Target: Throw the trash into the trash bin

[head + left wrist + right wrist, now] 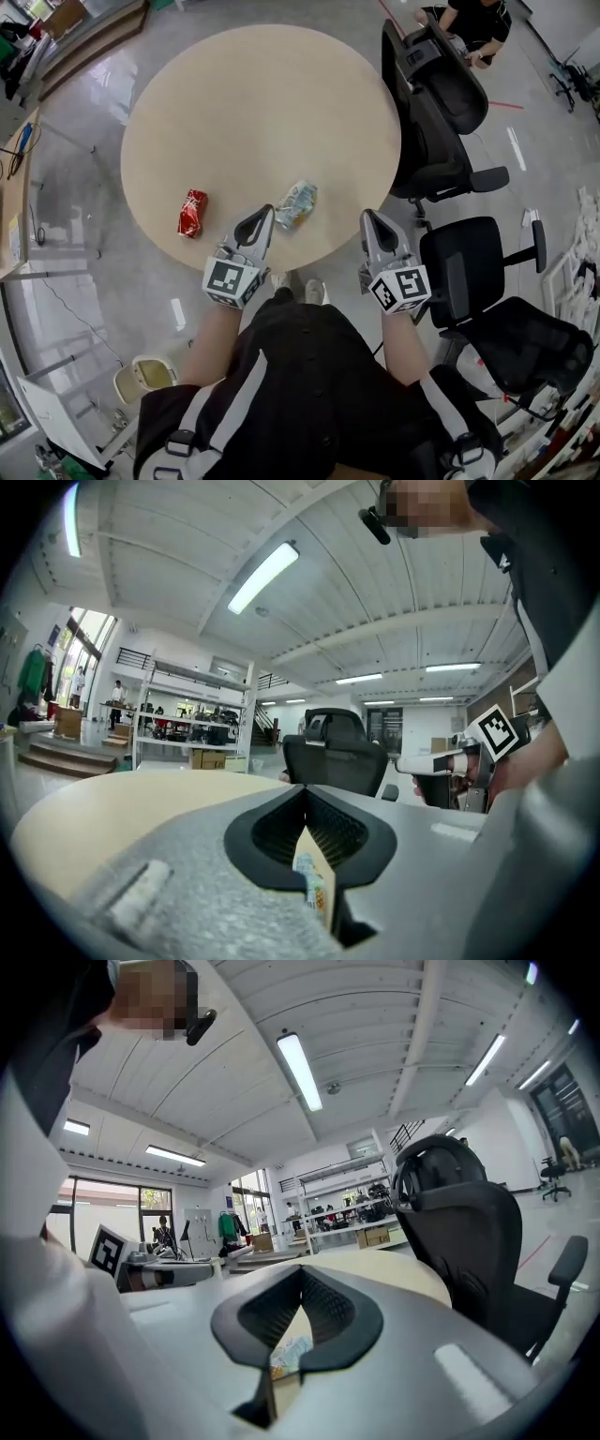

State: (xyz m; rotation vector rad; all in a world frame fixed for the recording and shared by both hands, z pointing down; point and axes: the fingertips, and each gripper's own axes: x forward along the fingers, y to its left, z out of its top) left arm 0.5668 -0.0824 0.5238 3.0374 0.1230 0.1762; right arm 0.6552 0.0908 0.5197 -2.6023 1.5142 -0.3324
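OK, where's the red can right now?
In the head view the red can lies on the near left part of the round table, to the left of the left gripper and the crumpled wrapper, apart from both.

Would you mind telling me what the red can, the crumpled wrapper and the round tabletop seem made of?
The red can: likely thin painted metal, glossy and crushed. The crumpled wrapper: probably printed plastic film, creased with shiny highlights. The round tabletop: seemingly pale wood-look laminate, matte and even.
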